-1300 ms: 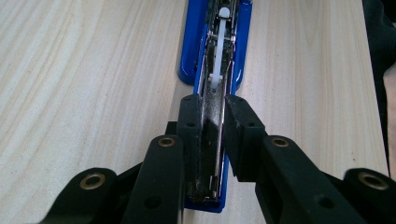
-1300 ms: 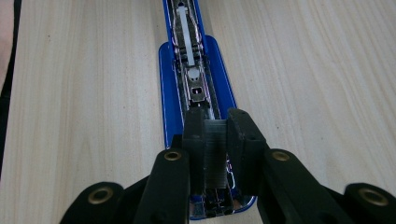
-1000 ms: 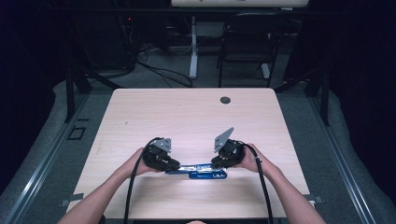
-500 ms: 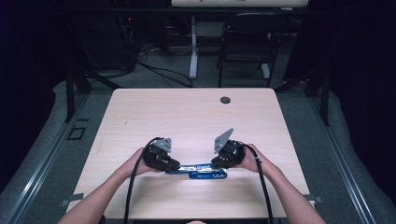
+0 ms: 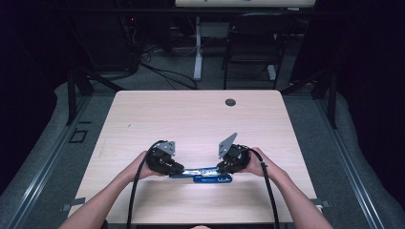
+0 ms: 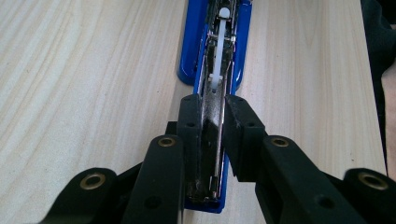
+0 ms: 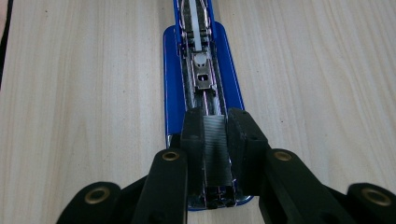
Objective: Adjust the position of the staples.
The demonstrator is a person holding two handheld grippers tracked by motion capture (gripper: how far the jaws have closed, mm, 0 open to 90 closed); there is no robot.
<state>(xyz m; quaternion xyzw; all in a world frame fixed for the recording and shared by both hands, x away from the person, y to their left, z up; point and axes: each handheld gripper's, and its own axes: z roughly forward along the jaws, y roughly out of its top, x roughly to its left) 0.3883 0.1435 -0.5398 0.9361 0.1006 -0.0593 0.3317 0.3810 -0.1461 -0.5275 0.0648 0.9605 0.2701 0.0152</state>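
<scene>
A blue stapler (image 5: 206, 177) lies opened out flat on the wooden table (image 5: 191, 124), near its front edge. My left gripper (image 5: 179, 169) holds the stapler's left end. In the left gripper view, my left gripper (image 6: 213, 105) is shut on the stapler's metal magazine (image 6: 217, 56) above the blue base (image 6: 188, 51). My right gripper (image 5: 220, 168) is at the stapler's right end. In the right gripper view, my right gripper (image 7: 215, 119) is shut on a grey ribbed staple strip (image 7: 215, 144), which sits in line with the open channel of the stapler (image 7: 172, 93).
A round cable hole (image 5: 230, 102) is in the table's far edge. A dark chair (image 5: 253, 43) and a white desk leg (image 5: 197, 47) stand on the floor beyond. Black cables trail from both grippers along the forearms.
</scene>
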